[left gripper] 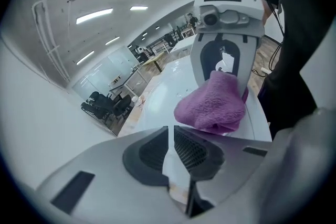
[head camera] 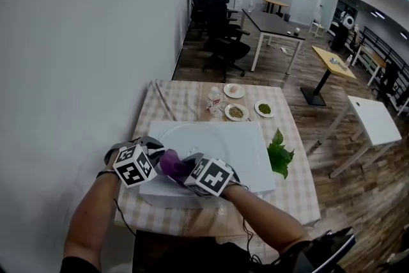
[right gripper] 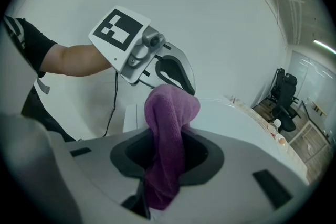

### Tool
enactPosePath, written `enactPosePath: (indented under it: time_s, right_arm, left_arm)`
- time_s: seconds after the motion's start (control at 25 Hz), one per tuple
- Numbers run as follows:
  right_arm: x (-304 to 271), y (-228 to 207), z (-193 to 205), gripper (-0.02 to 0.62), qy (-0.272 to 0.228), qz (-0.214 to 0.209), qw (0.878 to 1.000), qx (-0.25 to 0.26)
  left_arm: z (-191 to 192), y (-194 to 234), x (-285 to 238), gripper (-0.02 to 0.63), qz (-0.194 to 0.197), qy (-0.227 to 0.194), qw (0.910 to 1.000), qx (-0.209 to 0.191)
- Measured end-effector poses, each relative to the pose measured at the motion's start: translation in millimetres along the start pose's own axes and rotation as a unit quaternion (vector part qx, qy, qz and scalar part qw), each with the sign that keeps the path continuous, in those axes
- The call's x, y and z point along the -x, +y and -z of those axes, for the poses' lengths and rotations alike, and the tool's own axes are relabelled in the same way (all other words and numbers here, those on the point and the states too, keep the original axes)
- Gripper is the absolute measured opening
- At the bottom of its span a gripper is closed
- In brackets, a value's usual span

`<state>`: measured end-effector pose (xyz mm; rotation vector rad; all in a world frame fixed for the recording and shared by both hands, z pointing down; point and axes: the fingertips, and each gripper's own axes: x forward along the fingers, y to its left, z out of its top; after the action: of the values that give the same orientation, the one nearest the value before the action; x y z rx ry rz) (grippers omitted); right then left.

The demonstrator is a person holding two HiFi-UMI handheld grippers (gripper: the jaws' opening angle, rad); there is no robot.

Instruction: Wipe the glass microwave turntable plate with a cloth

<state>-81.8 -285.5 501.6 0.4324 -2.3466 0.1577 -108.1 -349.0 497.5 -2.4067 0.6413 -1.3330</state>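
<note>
We see the purple cloth (head camera: pixel 171 163) bunched low in the centre of the head view, between the two tools. The right tool (right gripper: pixel 167 160) has it clamped: in its own view the fabric runs up through the closed jaws and folds over in a hump in front of them. The left tool (left gripper: pixel 171 150) is empty. Its jaws are drawn nearly together, with only a thin slit between the pads and nothing in it but the pale surface beyond. From the left gripper view the cloth lies just ahead of those jaws, hanging from the right tool, whose marker cube stands at the upper right of the frame.

The glass turntable plate (head camera: pixel 211 137) lies flat on a white board (head camera: pixel 259 179) in the middle of the head view, just above the cloth and both tools — its round rim shows as a faint curve. We cannot tell whether the cloth touches the glass.

The board rests on a desk (head camera: pixel 297 192) covered in a checked tablecloth. Green leaves (head camera: pixel 279 153) lie off the board's right edge. Three small dishes (head camera: pixel 236 112) and a small bottle (head camera: pixel 214 99) stand at the desk's far end, towards the top of the frame.
</note>
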Motion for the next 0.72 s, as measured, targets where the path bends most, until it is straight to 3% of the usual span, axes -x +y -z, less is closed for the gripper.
enactPosePath:
  time_s: [0.32, 0.56, 0.72]
  right_arm:
    - [-4, 2, 1, 0.123, 0.008, 0.005, 1.0, 0.003]
    - [-6, -1, 3, 0.123, 0.009, 0.006, 1.0, 0.0]
    - [-4, -1, 3, 0.123, 0.005, 0.005, 1.0, -0.005]
  left_arm:
    - [1, -3, -29, 0.009, 0.049, 0.024, 0.9984, 0.015]
    - [0, -2, -39, 0.009, 0.052, 0.031, 0.9981, 0.013]
    - [2, -2, -41, 0.008, 0.048, 0.046, 0.9977, -0.013]
